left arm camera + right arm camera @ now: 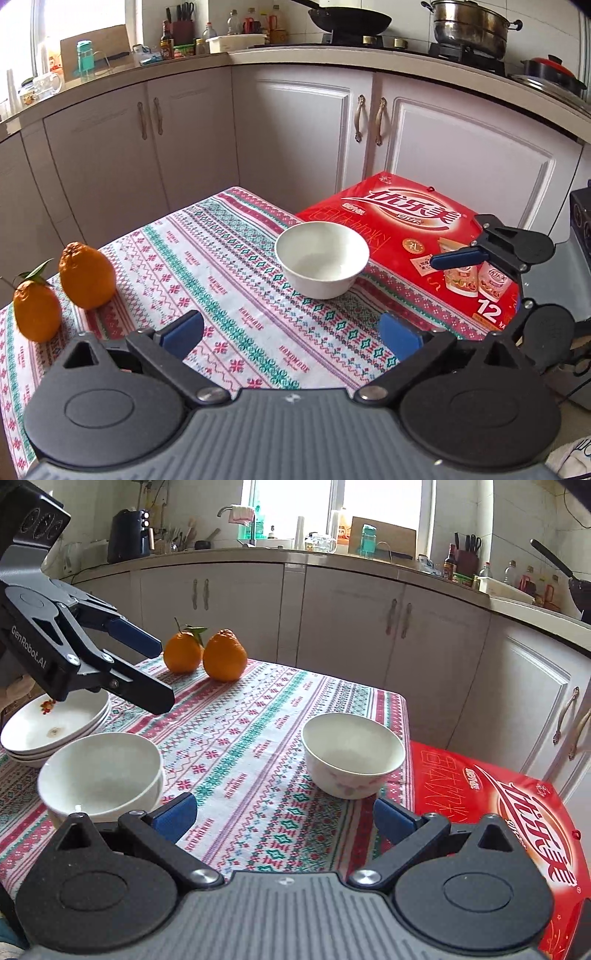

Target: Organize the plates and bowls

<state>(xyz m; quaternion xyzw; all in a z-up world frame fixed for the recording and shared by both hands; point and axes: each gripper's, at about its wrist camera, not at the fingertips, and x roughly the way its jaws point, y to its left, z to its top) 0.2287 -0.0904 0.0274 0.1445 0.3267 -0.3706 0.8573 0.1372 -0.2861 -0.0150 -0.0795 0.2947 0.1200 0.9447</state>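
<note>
White cabinets (332,627) run under a pale counter (303,55) from 9 to 3 o'clock. A bright window (376,506) sits at 12 in the right view, lighting the room. On the hob at 1 o'clock stand a wok (351,18) and a steel pot (469,26). White tiles (517,513) line the wall. A patterned tablecloth (229,266) covers the table.

1. The tablecloth (258,738) is white with red, green and purple knit-style bands.
2. The lone bowl (352,755) is white, with a faint pink floral print on its side.
3. The stacked plates (48,731) are white with small red flower motifs.
4. The two oranges (205,657) are orange, one green-leafed.
5. The box (413,236) is red with white lettering.
6. The gripper pads (183,334) are blue.
</note>
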